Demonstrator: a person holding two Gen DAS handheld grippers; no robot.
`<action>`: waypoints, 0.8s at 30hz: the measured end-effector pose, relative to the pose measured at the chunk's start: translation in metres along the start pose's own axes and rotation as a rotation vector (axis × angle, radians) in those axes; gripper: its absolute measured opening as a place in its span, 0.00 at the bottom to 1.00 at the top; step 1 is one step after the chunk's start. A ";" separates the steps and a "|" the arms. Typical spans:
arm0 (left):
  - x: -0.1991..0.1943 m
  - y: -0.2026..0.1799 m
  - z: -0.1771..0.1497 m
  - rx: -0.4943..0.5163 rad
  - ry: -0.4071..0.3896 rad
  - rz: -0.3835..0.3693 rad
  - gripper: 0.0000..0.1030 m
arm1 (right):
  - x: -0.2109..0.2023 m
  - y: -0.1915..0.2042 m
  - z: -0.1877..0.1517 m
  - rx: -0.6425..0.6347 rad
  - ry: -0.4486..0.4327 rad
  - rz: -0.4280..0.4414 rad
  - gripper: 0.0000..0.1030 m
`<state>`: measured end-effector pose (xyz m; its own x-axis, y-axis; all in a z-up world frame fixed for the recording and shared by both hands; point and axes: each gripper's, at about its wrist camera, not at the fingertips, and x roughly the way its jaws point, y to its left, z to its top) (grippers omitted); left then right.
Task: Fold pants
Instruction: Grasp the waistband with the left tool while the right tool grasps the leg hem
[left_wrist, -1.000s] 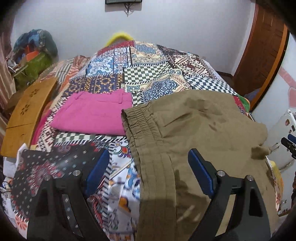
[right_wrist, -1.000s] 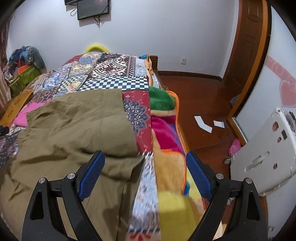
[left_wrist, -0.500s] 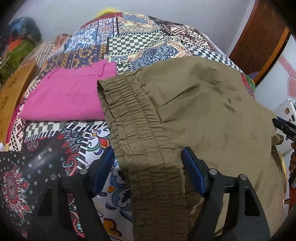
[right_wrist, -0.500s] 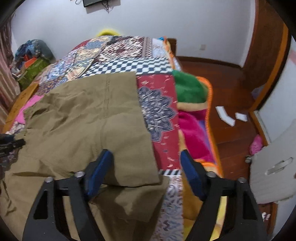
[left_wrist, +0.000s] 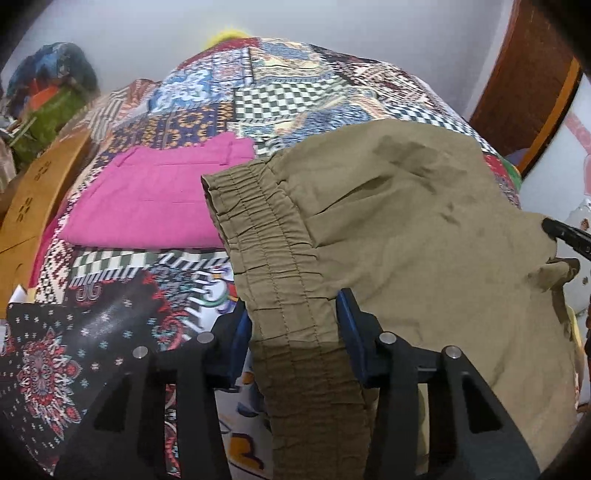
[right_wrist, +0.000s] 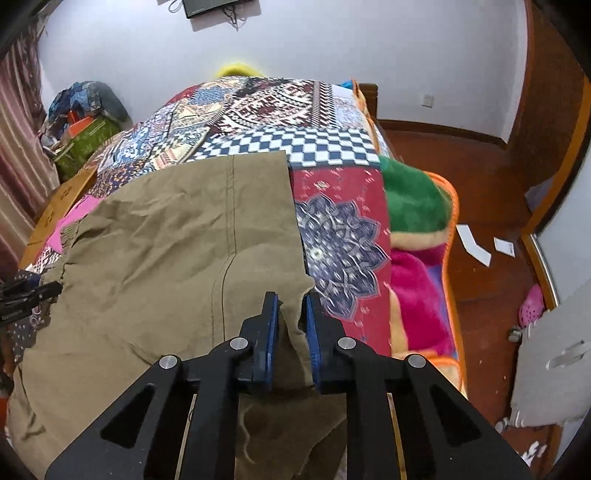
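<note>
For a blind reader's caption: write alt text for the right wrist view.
The right gripper has its blue fingers shut on the hem corner of olive pants spread on a patchwork bedspread. A colourful fleece blanket hangs off the bed's edge above a wooden floor.

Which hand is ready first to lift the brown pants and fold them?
The right. The right gripper is already shut on the hem end of the pants. The left gripper straddles the elastic waistband with its jaws closing, and looks not yet clamped.
</note>
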<state>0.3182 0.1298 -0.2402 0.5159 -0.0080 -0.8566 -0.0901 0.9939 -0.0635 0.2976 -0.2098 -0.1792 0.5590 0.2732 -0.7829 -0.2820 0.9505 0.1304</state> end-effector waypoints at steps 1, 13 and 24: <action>0.000 0.003 0.000 -0.008 0.002 0.002 0.44 | 0.002 0.003 0.003 -0.011 -0.005 -0.003 0.12; -0.038 0.014 0.003 0.044 -0.076 0.066 0.67 | -0.009 0.001 0.025 -0.024 0.013 -0.073 0.48; -0.020 0.052 0.049 -0.048 -0.091 0.010 0.69 | -0.013 0.012 0.081 -0.048 -0.078 -0.034 0.61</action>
<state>0.3445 0.1869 -0.2014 0.5900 0.0139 -0.8073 -0.1350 0.9875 -0.0817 0.3499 -0.1901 -0.1179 0.6276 0.2529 -0.7363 -0.2974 0.9519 0.0736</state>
